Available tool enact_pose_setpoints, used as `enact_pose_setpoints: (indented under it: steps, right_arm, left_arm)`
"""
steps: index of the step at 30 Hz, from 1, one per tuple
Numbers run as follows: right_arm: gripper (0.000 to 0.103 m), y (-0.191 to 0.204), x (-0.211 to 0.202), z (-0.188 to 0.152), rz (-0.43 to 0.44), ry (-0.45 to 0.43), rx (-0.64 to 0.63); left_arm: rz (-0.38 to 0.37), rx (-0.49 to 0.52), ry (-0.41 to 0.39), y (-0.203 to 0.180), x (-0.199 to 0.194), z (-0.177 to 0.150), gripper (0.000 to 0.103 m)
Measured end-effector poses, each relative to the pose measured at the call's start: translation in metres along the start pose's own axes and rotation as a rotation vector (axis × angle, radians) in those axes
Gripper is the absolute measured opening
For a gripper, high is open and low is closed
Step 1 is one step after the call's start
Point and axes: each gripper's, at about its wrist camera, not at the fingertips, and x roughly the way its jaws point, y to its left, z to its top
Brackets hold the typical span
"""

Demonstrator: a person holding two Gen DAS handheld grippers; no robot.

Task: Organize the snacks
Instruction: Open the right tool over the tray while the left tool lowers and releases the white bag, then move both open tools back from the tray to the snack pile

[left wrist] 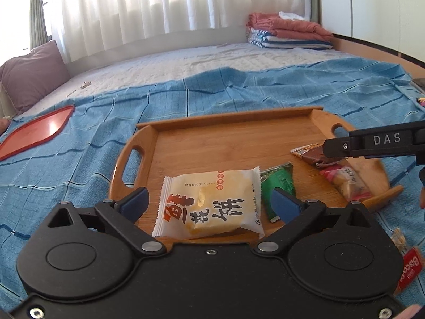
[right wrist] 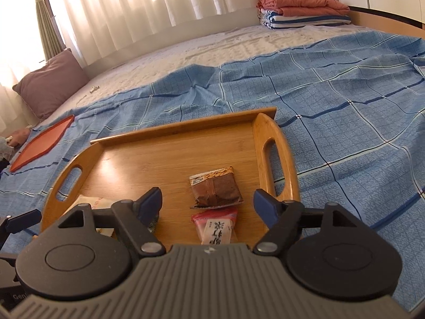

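A wooden tray (left wrist: 233,143) with handle slots lies on the blue bedspread. In it lie a white-yellow pastry packet (left wrist: 209,204), a green packet (left wrist: 279,186), a brown cake packet (left wrist: 313,154) and a pink-red packet (left wrist: 345,183). My left gripper (left wrist: 211,199) is open over the tray's near edge, its fingers on either side of the white-yellow packet, apart from it. My right gripper (right wrist: 207,204) is open above the tray (right wrist: 172,154), over the pink-red packet (right wrist: 215,226), with the brown packet (right wrist: 215,188) just beyond. The right gripper's finger shows in the left wrist view (left wrist: 372,143).
A red flat lid (left wrist: 34,133) lies on the bedspread at the left. A red biscuit packet (left wrist: 409,271) lies off the tray at the lower right. A mauve pillow (left wrist: 32,77) and folded blankets (left wrist: 289,32) sit at the bed's far side.
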Motion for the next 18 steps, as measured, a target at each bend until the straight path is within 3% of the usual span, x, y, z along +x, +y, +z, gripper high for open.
enact_pose_setpoints:
  steps: [6, 18]
  right_arm:
    - [0.088, -0.001, -0.036, -0.016, 0.021, -0.034, -0.019]
    - [0.093, 0.000, -0.095, -0.070, -0.007, -0.131, -0.046]
  left_arm:
    - [-0.028, -0.065, -0.020, 0.011, -0.035, -0.011, 0.100]
    - [0.029, -0.096, -0.071, 0.022, -0.089, -0.049, 0.101]
